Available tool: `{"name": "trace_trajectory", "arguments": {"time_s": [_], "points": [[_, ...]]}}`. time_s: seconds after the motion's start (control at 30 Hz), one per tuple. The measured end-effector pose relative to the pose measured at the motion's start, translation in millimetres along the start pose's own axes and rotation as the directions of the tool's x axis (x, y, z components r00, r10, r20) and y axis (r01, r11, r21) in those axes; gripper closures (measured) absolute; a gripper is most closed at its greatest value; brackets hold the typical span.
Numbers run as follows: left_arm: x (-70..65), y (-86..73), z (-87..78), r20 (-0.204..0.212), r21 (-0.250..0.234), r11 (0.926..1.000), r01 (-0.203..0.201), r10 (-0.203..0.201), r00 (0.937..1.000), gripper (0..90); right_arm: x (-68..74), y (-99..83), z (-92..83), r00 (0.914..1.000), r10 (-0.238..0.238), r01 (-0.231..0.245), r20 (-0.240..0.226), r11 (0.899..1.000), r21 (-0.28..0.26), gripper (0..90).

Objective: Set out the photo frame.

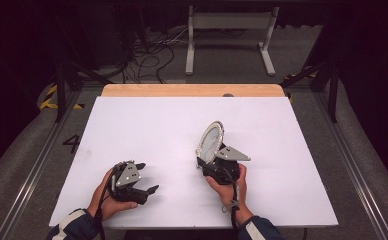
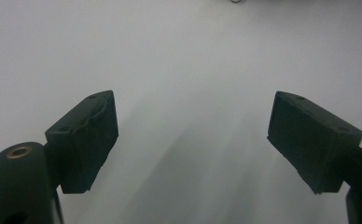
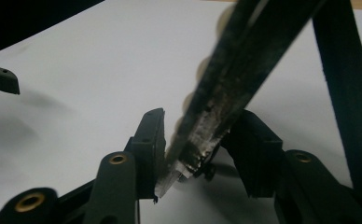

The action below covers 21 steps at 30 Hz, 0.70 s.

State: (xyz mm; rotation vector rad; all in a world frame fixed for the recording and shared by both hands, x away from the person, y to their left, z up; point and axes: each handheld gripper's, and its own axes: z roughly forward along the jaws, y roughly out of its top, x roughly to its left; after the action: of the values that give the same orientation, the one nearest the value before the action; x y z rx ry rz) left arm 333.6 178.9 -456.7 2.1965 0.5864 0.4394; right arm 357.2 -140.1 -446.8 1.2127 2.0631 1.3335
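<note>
Oval mirror (image 1: 211, 140) with a beaded rim, held on edge above a white desk (image 1: 147, 125) by the right claw (image 1: 205, 162).

The mirror stands nearly upright, its long axis tilting up and away toward the desk's far side, its face toward the left. Its lower edge sits between the right claw's jaws, which pinch it, seen edge-on in the right gripper view (image 3: 216, 116). The left claw (image 1: 146, 177) rests well apart near the desk's front left, jaws spread wide with only bare desk between them.

Mirror (image 3: 235, 70) blurred, top cut off
</note>
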Motion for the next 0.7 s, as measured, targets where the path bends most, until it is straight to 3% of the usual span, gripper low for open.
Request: {"name": "trace_trajectory", "arguments": {"time_s": [0.4,0.57,0.7], "points": [[-0.9,-0.3,1.3,0.007,0.007,1.0000,-0.005,0.005,1.0000,16.7,-12.6,3.1,-5.9,0.9975,0.013,-0.009,-0.069,0.999,0.054,68.4],[0.1,-0.2,0.7,-0.031,0.013,0.9999,-0.009,0.010,0.9995,17.5,-17.9,4.1,-7.5,0.9951,0.015,-0.009,-0.098,0.998,0.068,69.6],[1.4,-0.6,-0.6,-0.031,0.003,1.0000,0.006,-0.006,0.9995,17.6,-17.3,3.7,-7.9,0.9959,0.005,0.001,-0.090,0.998,0.066,69.2]]}}
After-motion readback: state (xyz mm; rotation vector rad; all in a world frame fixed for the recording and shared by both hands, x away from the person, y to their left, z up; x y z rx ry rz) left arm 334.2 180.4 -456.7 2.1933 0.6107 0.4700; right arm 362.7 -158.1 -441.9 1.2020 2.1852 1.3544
